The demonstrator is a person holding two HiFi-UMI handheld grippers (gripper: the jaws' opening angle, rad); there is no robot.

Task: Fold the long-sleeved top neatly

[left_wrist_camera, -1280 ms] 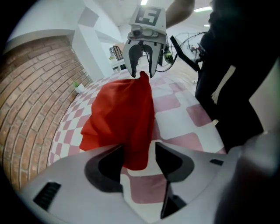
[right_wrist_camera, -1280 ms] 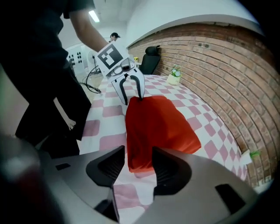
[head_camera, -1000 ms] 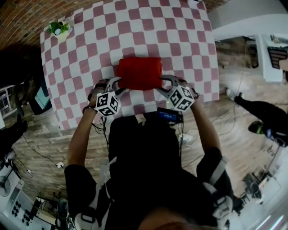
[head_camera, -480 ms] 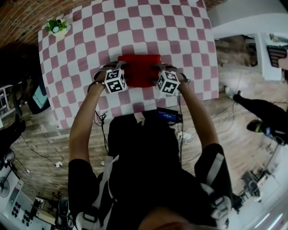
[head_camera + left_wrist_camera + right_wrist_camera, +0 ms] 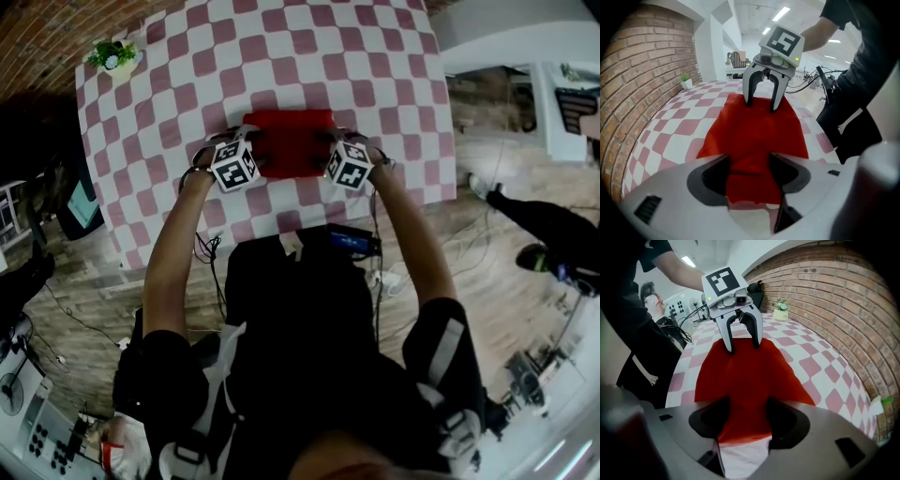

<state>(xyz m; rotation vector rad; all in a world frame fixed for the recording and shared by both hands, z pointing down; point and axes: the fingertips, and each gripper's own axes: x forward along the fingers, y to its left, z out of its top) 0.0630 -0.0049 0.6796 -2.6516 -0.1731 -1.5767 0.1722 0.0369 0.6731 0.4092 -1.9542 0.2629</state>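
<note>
The left gripper (image 5: 247, 148) had just opened its jaws, which stood apart with the top's (image 5: 292, 141) left edge between them, unclamped. The red top lay folded into a flat rectangle on the checked table (image 5: 394, 84), its side edges hidden by the grippers. The right gripper (image 5: 334, 152), likewise just opened, straddled its right edge.

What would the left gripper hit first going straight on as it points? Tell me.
Probably the red top, almost at once: the left gripper points steeply down, and its jaws, which have just been opening, stand apart around the top's edge. The checked table lies beneath.
</note>
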